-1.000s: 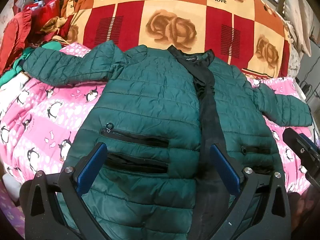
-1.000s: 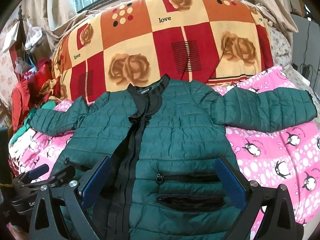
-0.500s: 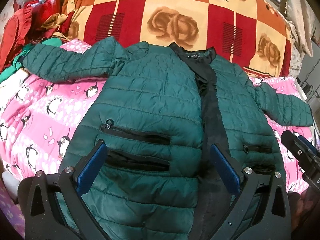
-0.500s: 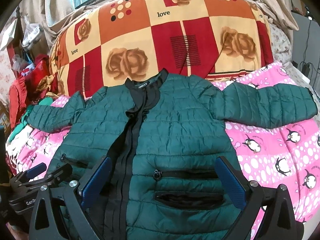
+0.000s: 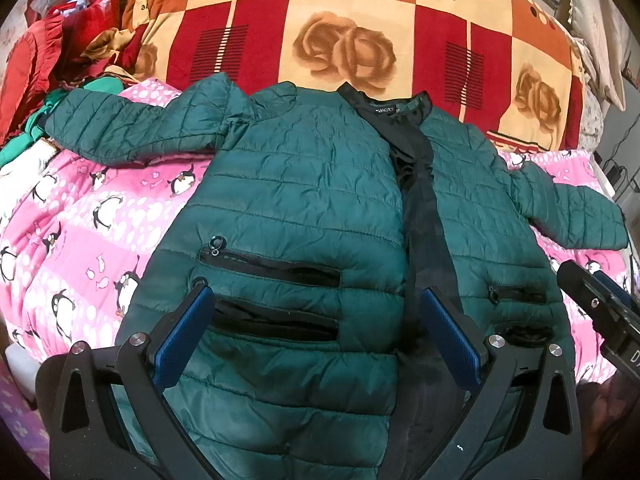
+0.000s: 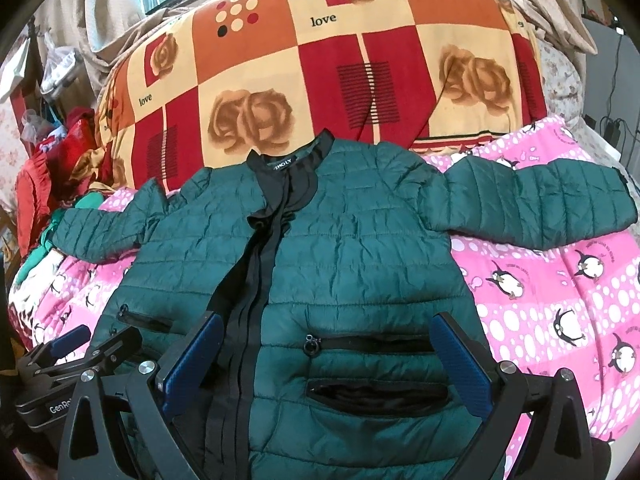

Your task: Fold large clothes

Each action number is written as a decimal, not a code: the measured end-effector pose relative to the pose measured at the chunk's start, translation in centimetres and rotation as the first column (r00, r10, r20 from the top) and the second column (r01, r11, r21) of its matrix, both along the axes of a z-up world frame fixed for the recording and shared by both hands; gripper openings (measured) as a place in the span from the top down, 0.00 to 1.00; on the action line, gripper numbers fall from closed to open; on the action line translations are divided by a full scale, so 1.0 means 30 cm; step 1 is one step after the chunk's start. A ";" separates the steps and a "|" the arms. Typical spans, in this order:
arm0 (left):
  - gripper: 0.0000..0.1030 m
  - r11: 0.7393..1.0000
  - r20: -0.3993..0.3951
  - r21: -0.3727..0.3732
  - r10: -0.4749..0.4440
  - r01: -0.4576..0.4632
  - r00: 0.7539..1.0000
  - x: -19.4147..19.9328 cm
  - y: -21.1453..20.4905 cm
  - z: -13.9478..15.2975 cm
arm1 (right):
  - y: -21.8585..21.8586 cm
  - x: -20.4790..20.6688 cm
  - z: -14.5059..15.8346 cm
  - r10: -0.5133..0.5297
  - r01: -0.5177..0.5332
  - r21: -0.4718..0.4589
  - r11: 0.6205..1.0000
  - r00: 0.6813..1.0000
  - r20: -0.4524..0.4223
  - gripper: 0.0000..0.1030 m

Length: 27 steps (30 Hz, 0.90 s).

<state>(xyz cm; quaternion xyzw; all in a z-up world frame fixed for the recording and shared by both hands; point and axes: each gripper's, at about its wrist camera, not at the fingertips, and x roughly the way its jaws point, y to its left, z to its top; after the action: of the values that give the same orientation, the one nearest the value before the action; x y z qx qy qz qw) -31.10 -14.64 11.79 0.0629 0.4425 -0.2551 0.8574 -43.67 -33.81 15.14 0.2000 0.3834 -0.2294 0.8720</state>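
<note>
A dark green quilted jacket (image 5: 304, 200) (image 6: 360, 248) lies flat, front up, on a pink penguin blanket (image 5: 80, 232) (image 6: 560, 280), both sleeves spread sideways and a black zip strip down the middle. My left gripper (image 5: 316, 320) hangs open above the jacket's lower left panel, over its two black pocket openings. Open too, my right gripper (image 6: 328, 348) hovers above the lower right panel and its pockets. Neither holds cloth. Each gripper shows at the edge of the other's view: the right gripper (image 5: 600, 312), the left gripper (image 6: 80, 356).
A thick red, orange and cream quilt (image 5: 360, 32) (image 6: 320, 80) with roses rises behind the collar. A heap of red and green clothes (image 5: 48, 64) (image 6: 48, 184) sits at the far left. Cables (image 6: 612, 128) hang by the wall at the right.
Both grippers have drawn slightly closer and lower over the jacket, so it fills more of each view. The jacket lies as it did, and both grippers stay open.
</note>
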 end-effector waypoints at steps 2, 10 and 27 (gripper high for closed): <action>0.01 1.000 0.005 0.003 0.000 0.000 1.000 -0.002 -0.001 -0.001 | 0.001 0.000 -0.003 0.000 0.000 -0.001 1.000 1.000 -0.001 0.00; 0.01 1.000 0.013 0.017 0.003 -0.003 1.000 -0.004 -0.010 -0.011 | -0.001 0.001 -0.018 -0.003 0.003 -0.003 1.000 1.000 -0.006 0.00; 0.01 0.999 0.057 0.042 0.018 -0.020 0.998 0.009 -0.016 -0.019 | 0.012 0.023 -0.042 -0.003 0.002 -0.030 1.000 0.999 -0.047 0.00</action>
<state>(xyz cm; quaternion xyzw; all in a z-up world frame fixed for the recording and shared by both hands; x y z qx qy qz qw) -30.81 -15.12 11.21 0.0840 0.4239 -0.2356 0.8705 -42.98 -33.46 13.88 0.1817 0.4003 -0.2409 0.8653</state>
